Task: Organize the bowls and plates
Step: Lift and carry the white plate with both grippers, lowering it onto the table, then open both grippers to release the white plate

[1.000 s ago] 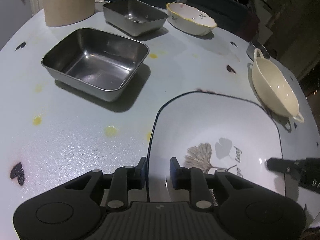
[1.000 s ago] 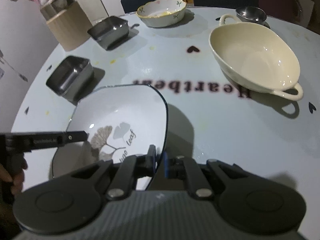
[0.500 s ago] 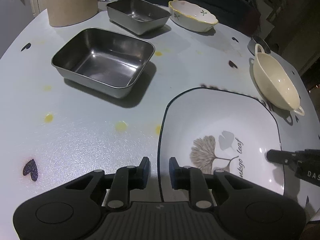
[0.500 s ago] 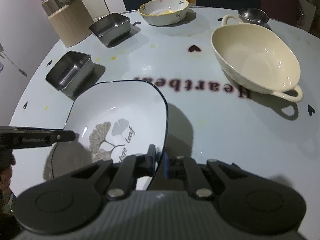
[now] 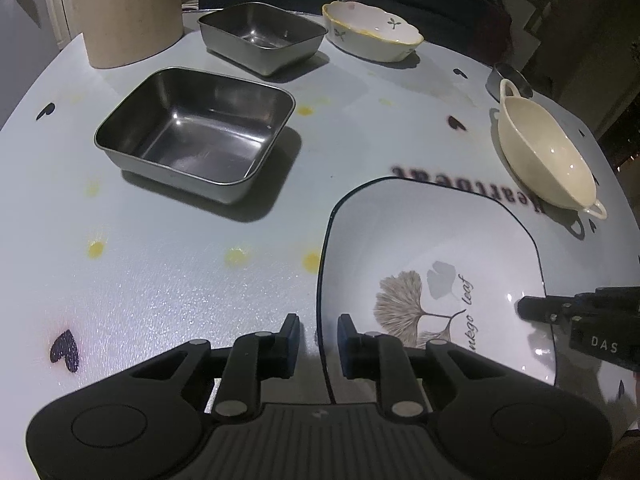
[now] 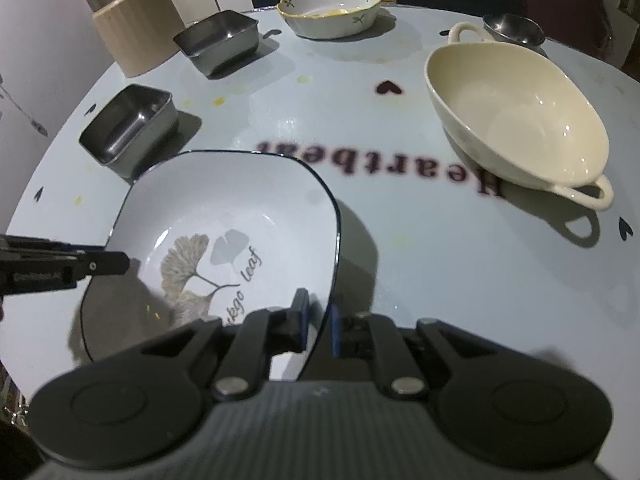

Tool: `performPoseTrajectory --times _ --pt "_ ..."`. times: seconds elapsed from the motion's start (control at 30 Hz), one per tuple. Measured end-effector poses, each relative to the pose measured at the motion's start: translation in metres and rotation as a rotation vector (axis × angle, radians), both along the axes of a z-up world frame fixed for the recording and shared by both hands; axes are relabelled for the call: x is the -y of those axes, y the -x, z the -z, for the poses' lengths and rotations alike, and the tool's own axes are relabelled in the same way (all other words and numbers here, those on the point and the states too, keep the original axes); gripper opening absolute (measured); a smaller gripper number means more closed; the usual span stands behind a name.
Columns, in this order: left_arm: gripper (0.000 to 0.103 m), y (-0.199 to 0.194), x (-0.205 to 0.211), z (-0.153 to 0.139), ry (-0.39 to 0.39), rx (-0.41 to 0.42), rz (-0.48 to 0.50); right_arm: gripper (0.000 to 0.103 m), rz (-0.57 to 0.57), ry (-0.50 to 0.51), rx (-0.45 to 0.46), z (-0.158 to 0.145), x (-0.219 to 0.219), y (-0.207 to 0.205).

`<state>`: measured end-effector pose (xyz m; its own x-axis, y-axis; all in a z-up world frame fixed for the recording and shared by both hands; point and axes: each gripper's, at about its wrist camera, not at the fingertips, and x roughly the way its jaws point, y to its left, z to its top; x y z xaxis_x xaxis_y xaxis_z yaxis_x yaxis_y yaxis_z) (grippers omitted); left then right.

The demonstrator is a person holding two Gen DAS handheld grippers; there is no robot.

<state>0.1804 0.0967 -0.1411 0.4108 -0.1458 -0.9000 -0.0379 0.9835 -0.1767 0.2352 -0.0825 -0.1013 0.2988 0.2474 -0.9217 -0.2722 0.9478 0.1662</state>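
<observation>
1. The square plate [image 5: 432, 248], white with a dark rim and a ginkgo-leaf print, is sitting flat on the pale round table [image 5: 168, 280], near the table's front edge, with the word "Heartbeat" printed on the table just beyond its far rim.
2. The left gripper [image 5: 318, 334] is straddling the plate's left rim: one finger is standing outside the rim over the table, the other over the plate's inside. A clear gap is showing on each side of the rim, so the fingers are loosened and not pressing on it.
3. The right gripper [image 6: 318, 322] is straddling the opposite rim in the same way, and its jaws are opening; the rim is lying between the blue-faced pads with a little space showing, so they are no longer clamping it.
4. Each gripper is also showing in the other's view as a dark bar reaching over the plate's edge.
5. The cream two-handled bowl [image 6: 516, 116] is standing to the right of the plate, apart from it, across the printed word.
6. The nearer steel tray [image 5: 196, 132] is sitting just beyond the plate's left corner, and the farther steel tray [image 5: 260, 36] is lying behind it.
7. The scalloped yellow-rimmed bowl [image 6: 330, 10] is resting at the table's far side, beside the farther tray.
8. A small steel bowl [image 6: 514, 30] is standing right behind the cream bowl's far handle.
9. A beige ribbed container [image 6: 134, 34] is standing at the far left edge of the table.
</observation>
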Motion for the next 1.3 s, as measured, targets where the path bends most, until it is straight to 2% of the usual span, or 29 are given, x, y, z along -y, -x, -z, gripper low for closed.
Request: performPoseTrajectory --times 0.17,0.9,0.93,1.0,1.07,1.1,1.13,1.2,1.27,1.3 --pt "0.022 -0.001 0.003 -0.001 -0.012 0.0 0.012 0.016 -0.037 0.021 0.012 0.002 -0.004 0.001" --pt "0.023 0.0 0.005 0.0 -0.018 -0.007 0.027 0.016 -0.02 0.002 -0.002 0.0 0.0 -0.004" --pt "0.024 0.0 0.005 0.0 -0.02 -0.007 0.027 0.017 -0.013 -0.003 -0.006 0.0 0.001 -0.004" --pt "0.036 0.0 0.005 0.001 -0.018 -0.012 0.028 0.019 0.013 -0.024 -0.028 0.0 0.004 -0.003" --pt "0.052 0.001 0.005 0.002 -0.017 -0.015 0.035 0.028 0.026 -0.053 -0.056 0.0 0.005 -0.002" --pt "0.055 0.002 0.007 0.002 -0.021 -0.017 0.043 0.039 0.032 -0.061 -0.064 0.0 0.005 0.0" --pt "0.059 0.002 0.008 0.002 -0.025 -0.017 0.049 0.046 0.031 -0.065 -0.064 0.0 0.004 0.002" --pt "0.065 0.003 0.01 0.001 -0.031 -0.017 0.057 0.05 0.014 -0.065 -0.056 -0.001 0.002 0.006" --pt "0.078 0.005 0.012 0.0 -0.032 -0.015 0.062 0.055 0.014 -0.067 -0.053 -0.002 0.001 0.008" --pt "0.082 0.006 0.013 -0.002 -0.04 -0.011 0.065 0.058 0.019 -0.071 -0.051 -0.002 0.001 0.009"
